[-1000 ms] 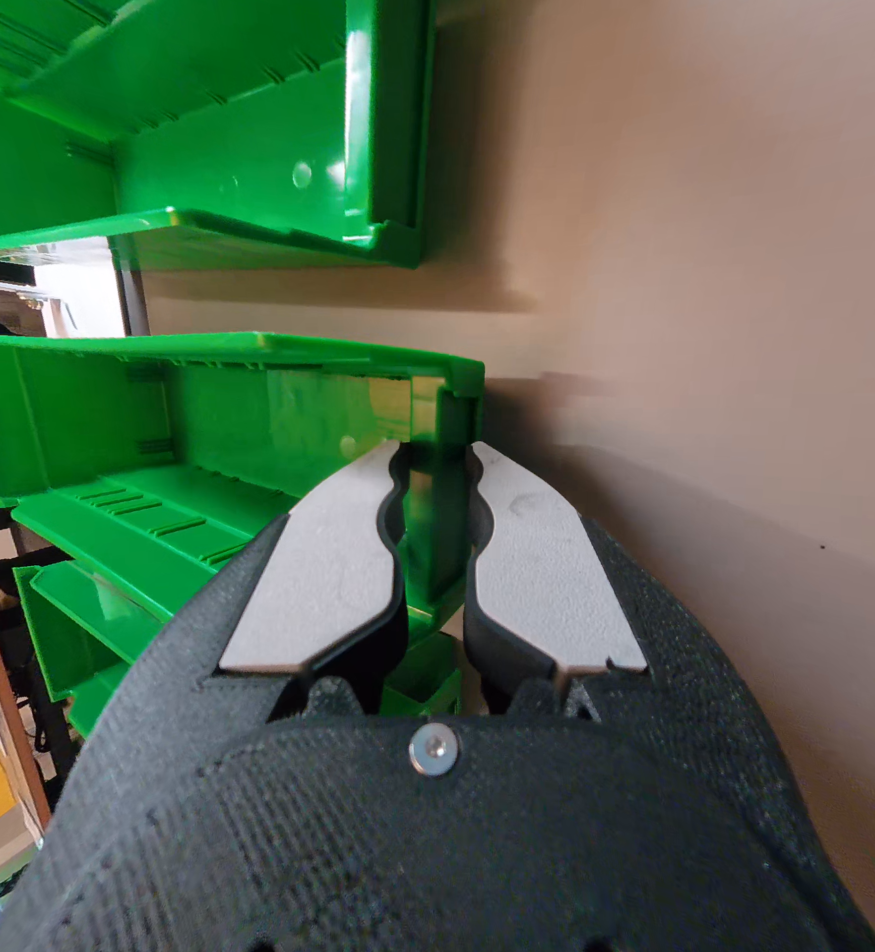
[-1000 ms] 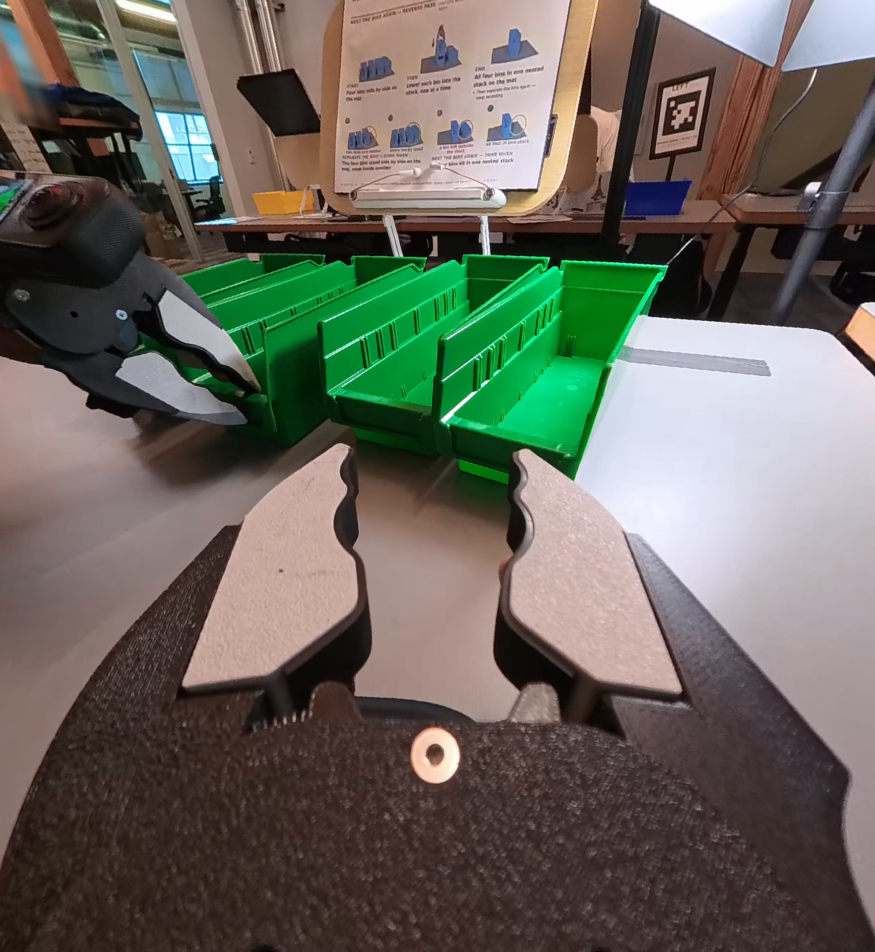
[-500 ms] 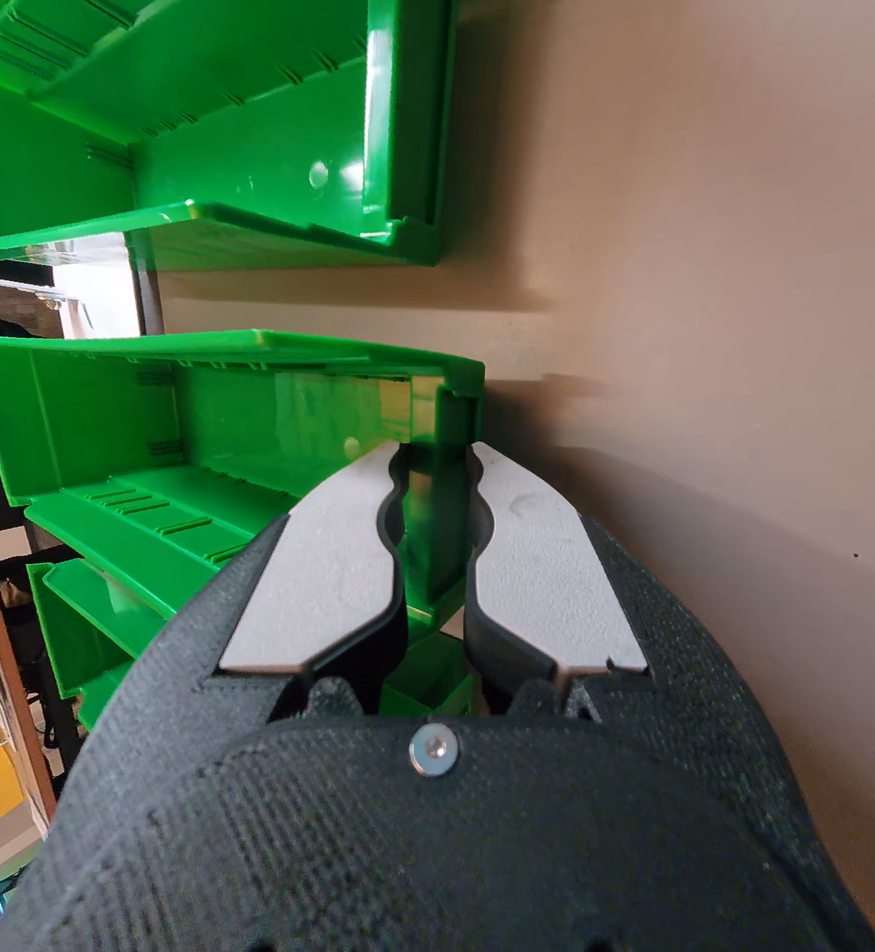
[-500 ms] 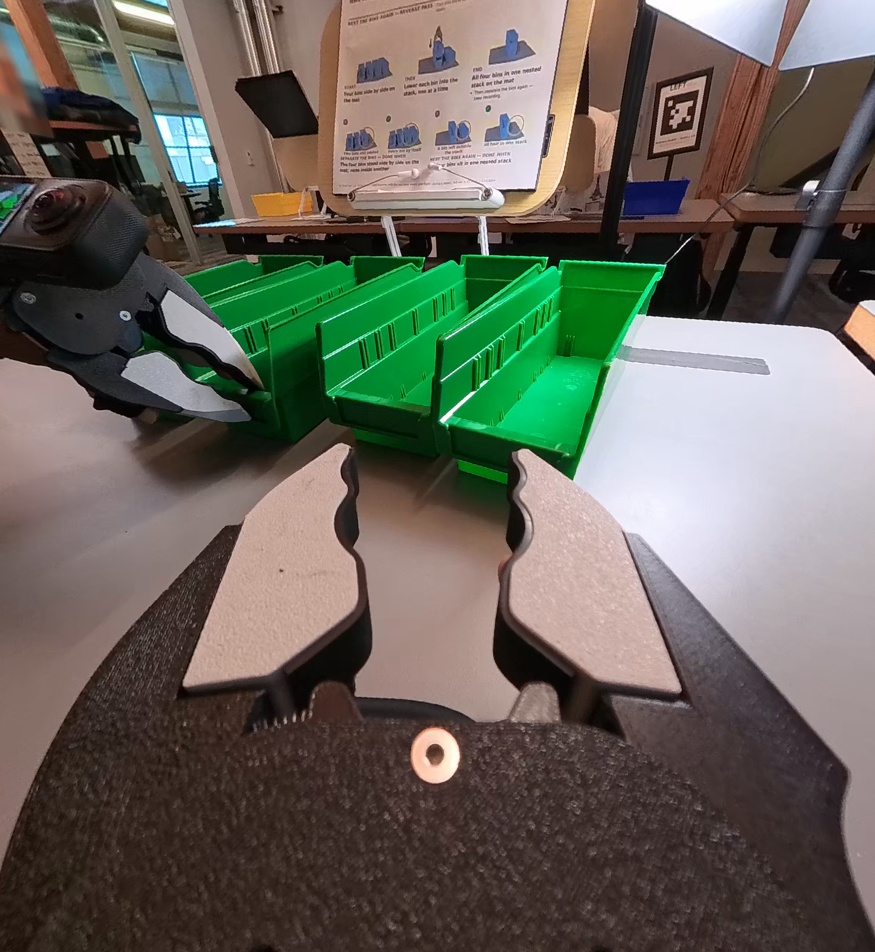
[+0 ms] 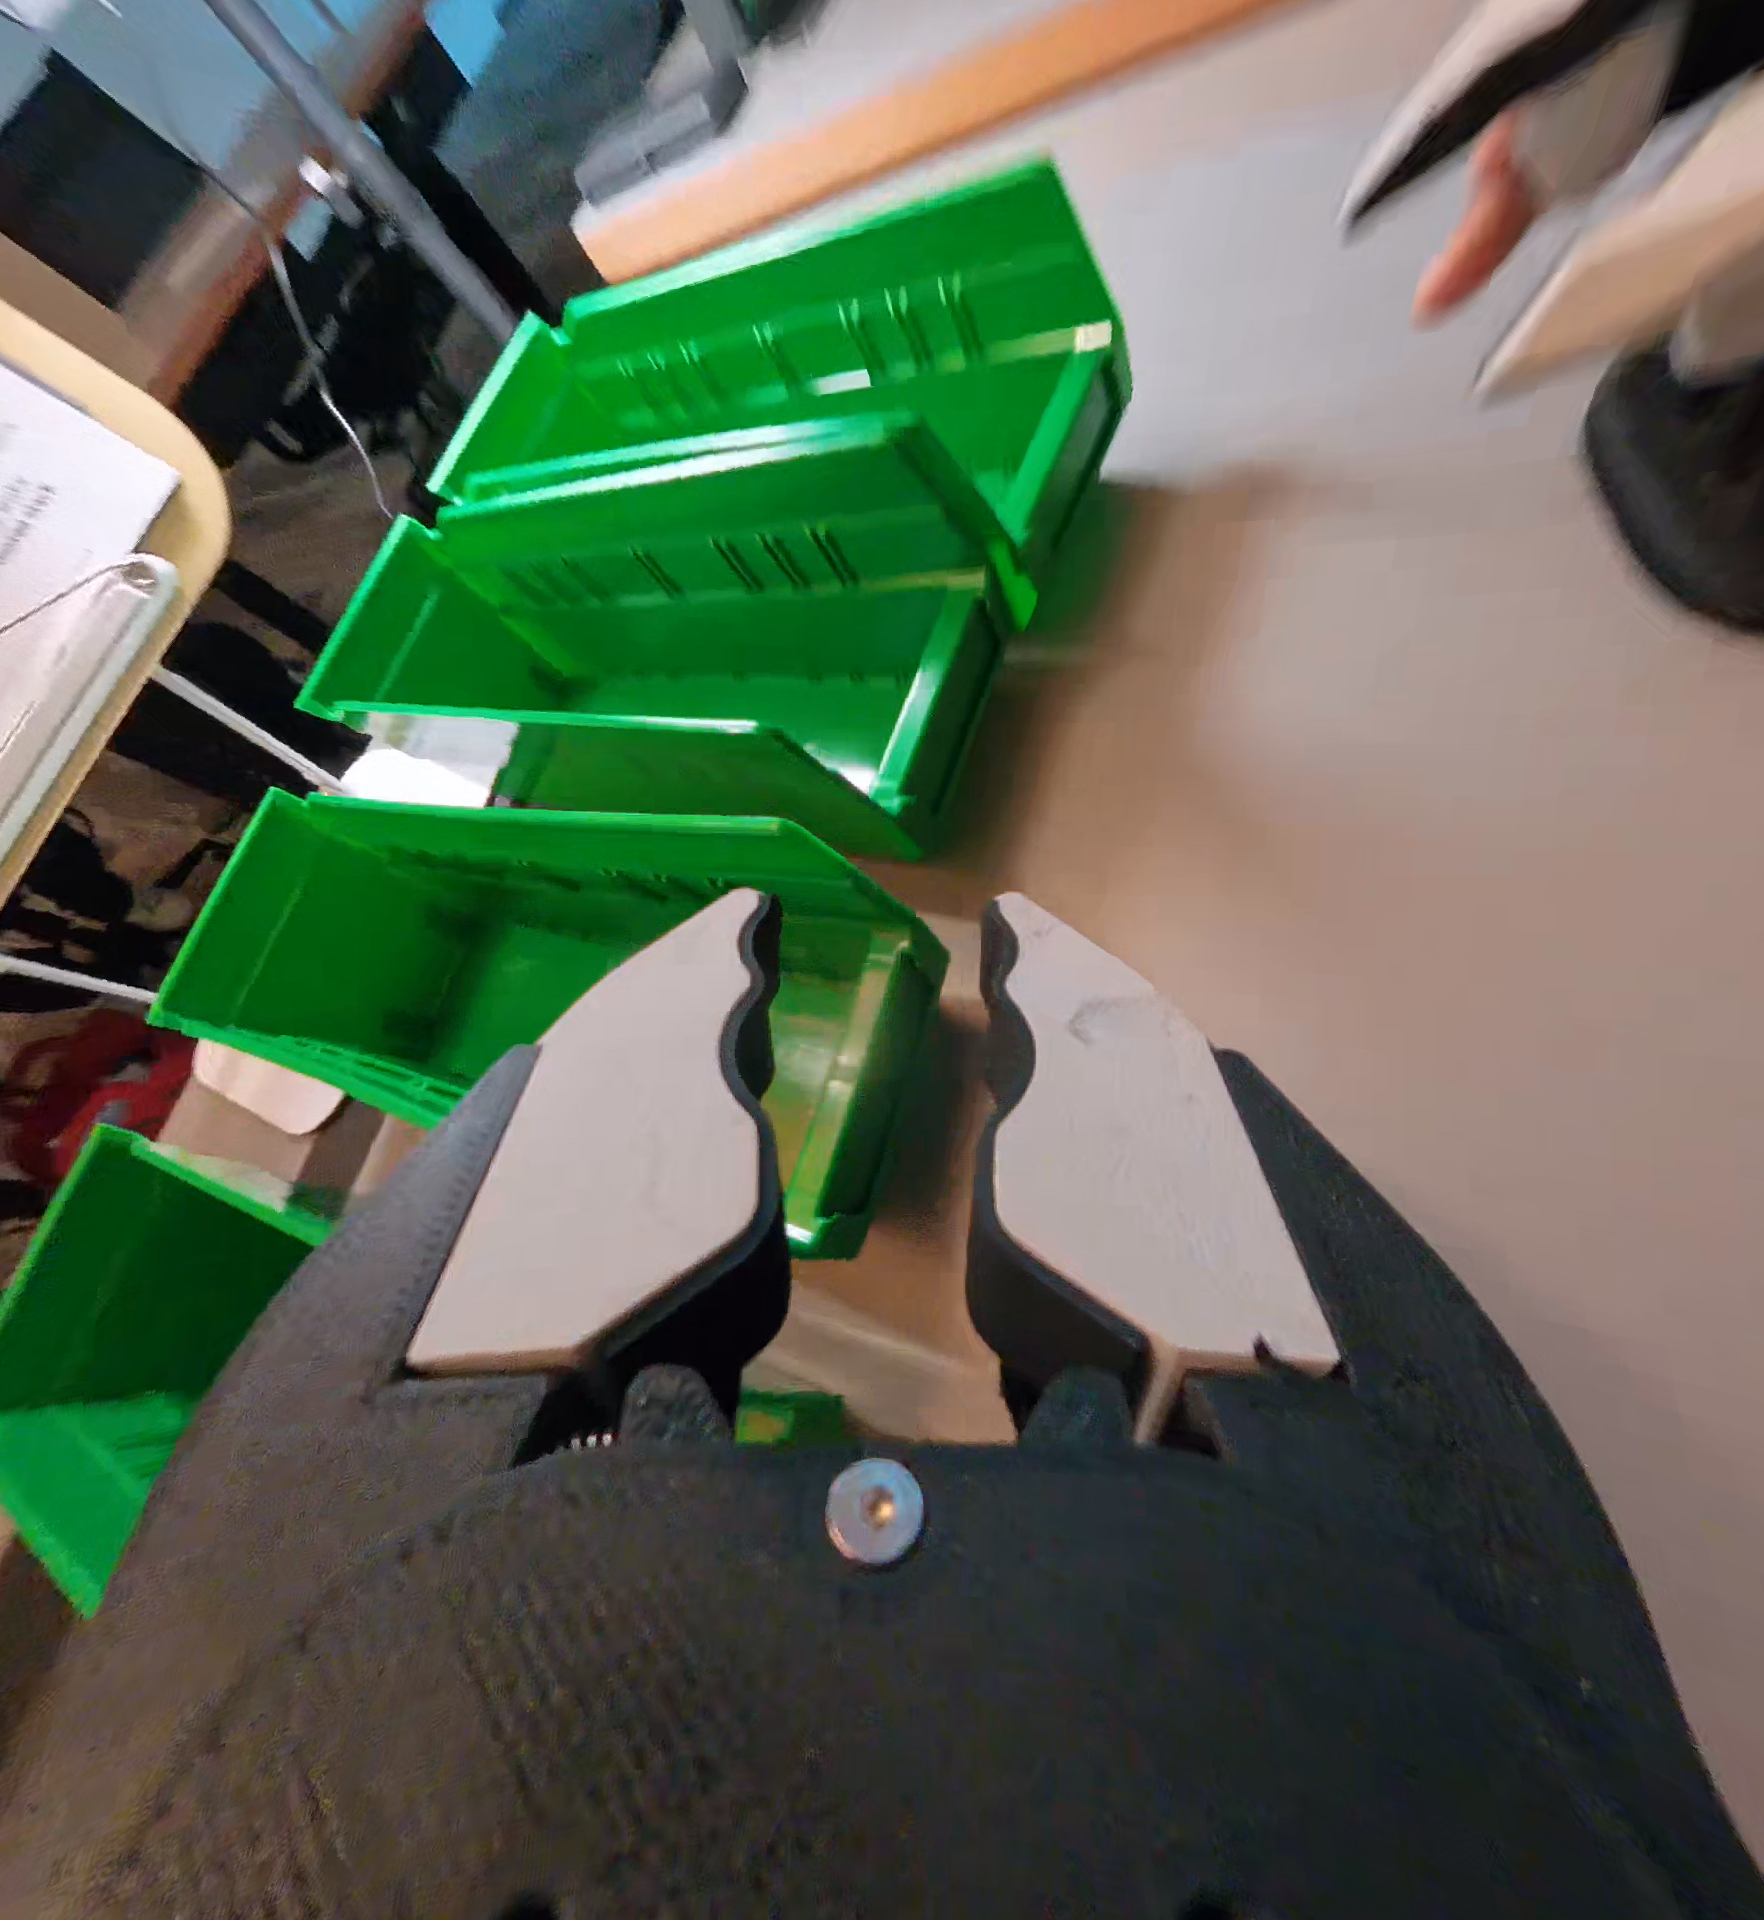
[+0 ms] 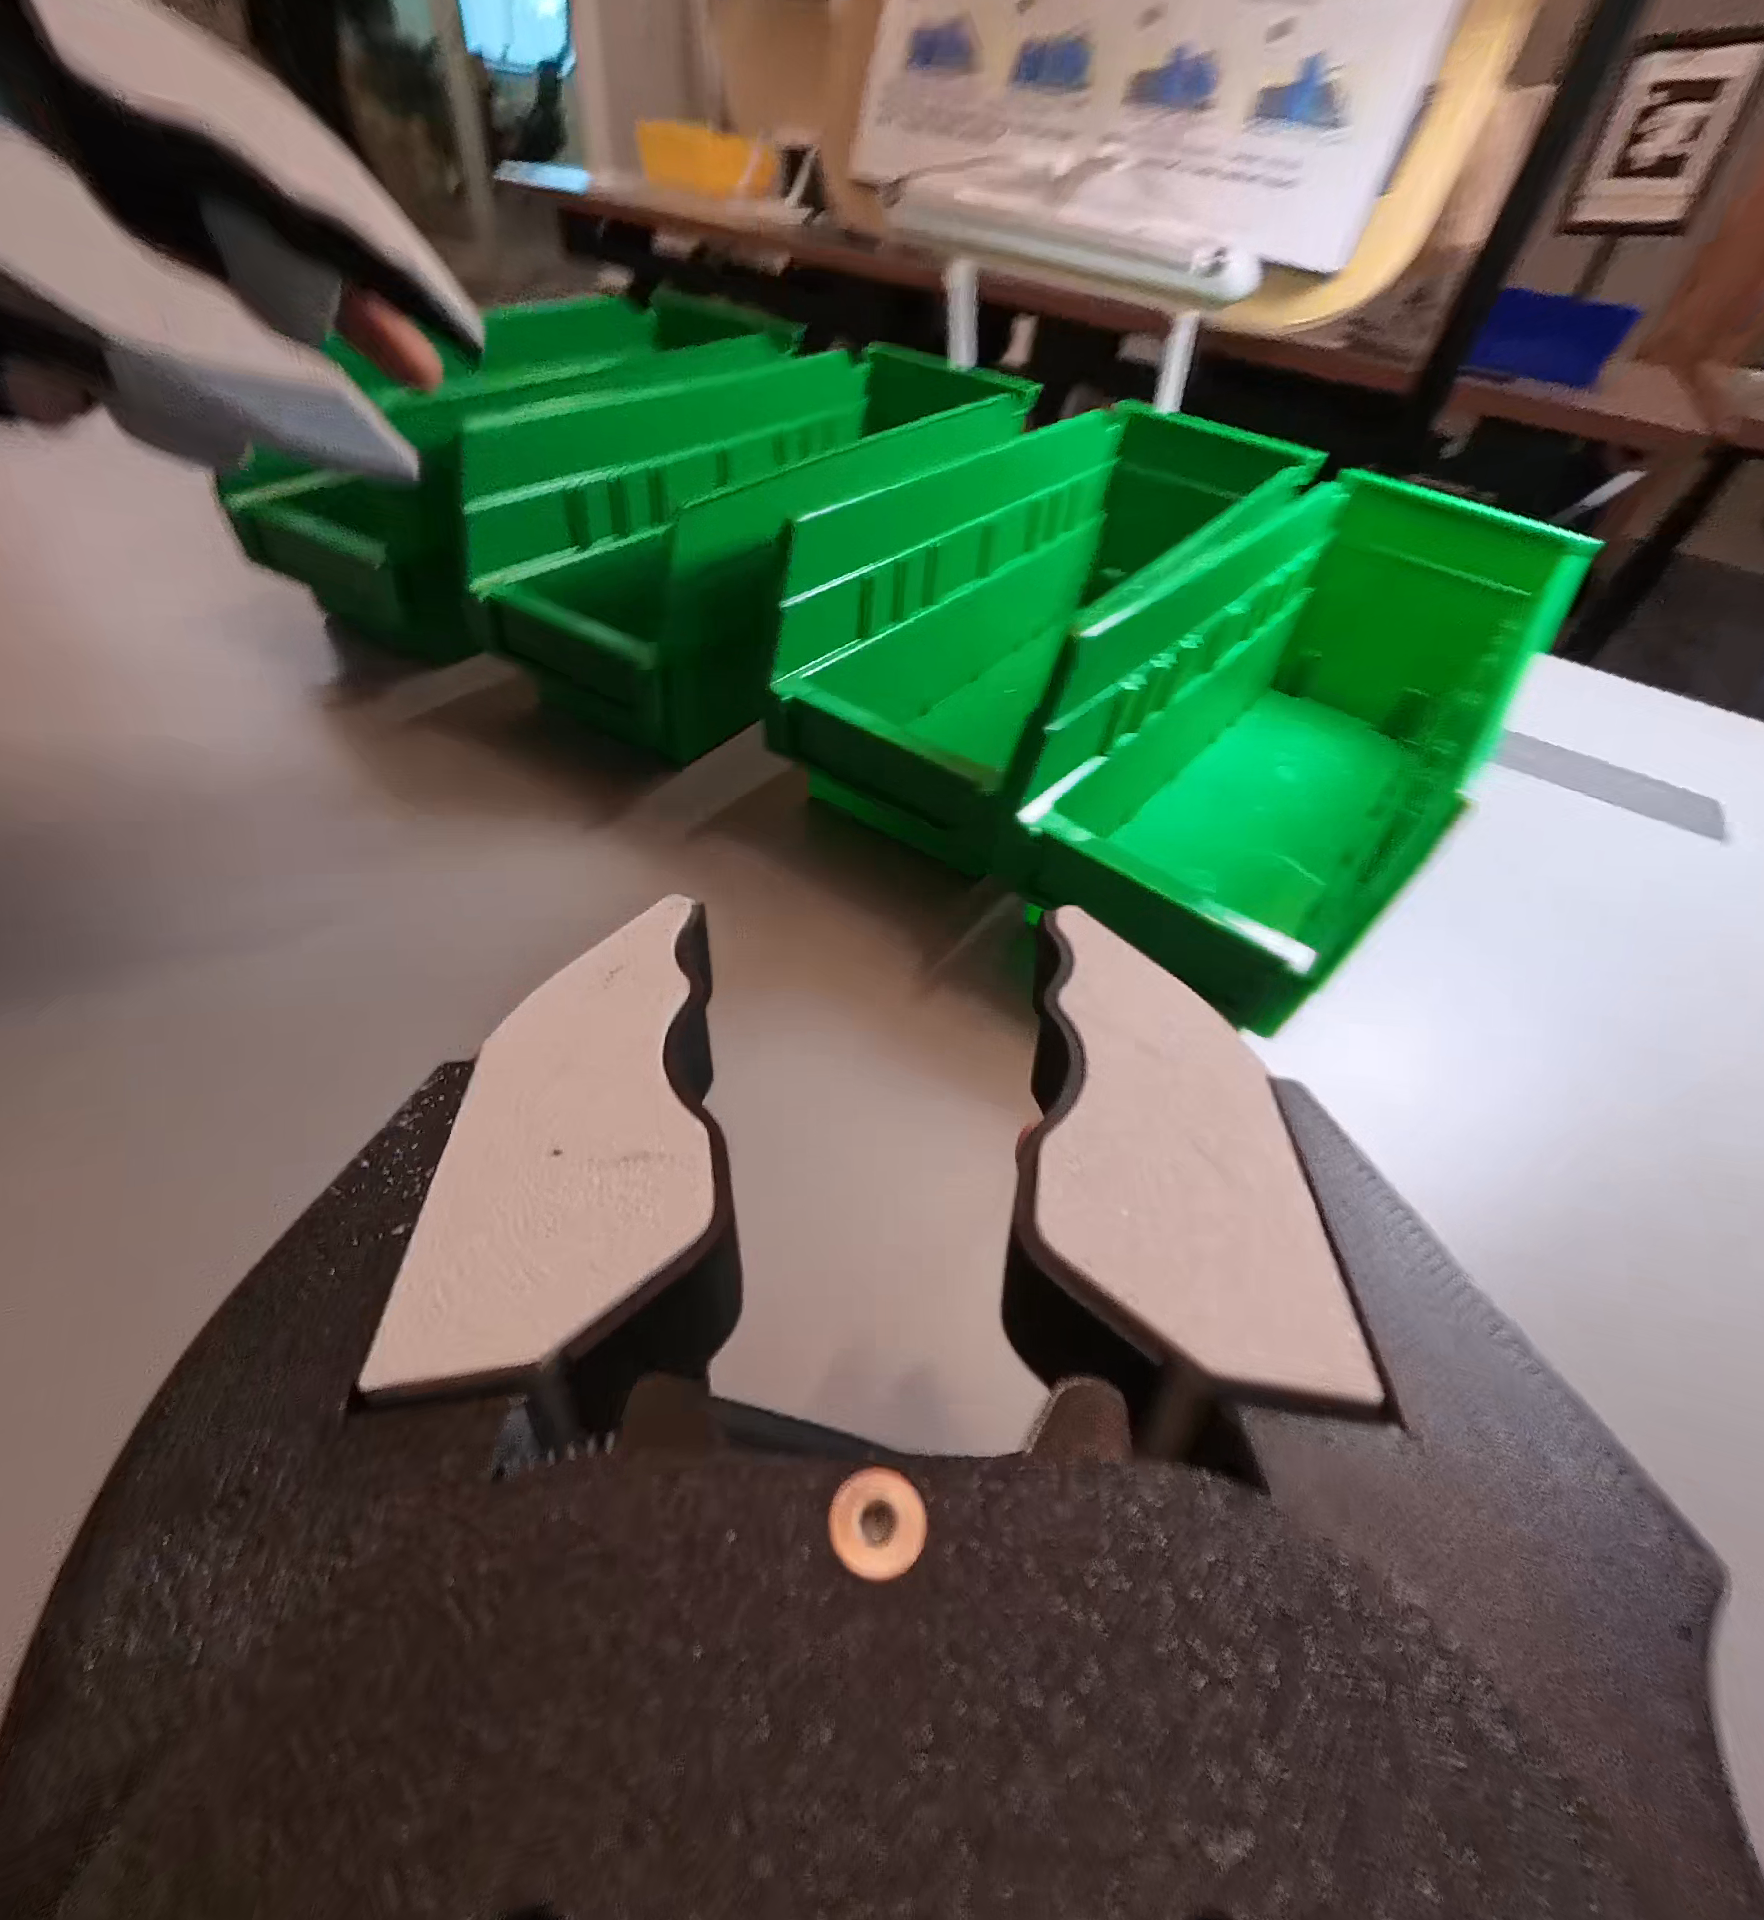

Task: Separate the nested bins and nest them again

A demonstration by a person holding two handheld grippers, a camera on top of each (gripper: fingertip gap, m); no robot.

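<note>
Several green bins stand side by side in a row on the table, open tops up. In the right wrist view the rightmost bin (image 6: 1262,821) is nearest, then a second (image 6: 940,665), a third (image 6: 649,582) and the leftmost (image 6: 338,530). My left gripper (image 5: 878,925) is open and empty, hovering just in front of one bin's front wall (image 5: 857,1070). It also shows in the right wrist view (image 6: 442,400) above the leftmost bin. My right gripper (image 6: 867,935) is open and empty over bare table, short of the rightmost bin. It also shows blurred in the left wrist view (image 5: 1418,301).
An instruction board (image 6: 1117,104) on a white stand is behind the bins. A strip of grey tape (image 6: 1616,790) lies on the table (image 6: 182,935) right of the row. The table's far edge runs just behind the bins.
My left gripper has let go of the bin's front wall, opened and drawn back and up. My right gripper has moved closer to the row. Both views are motion-blurred.
</note>
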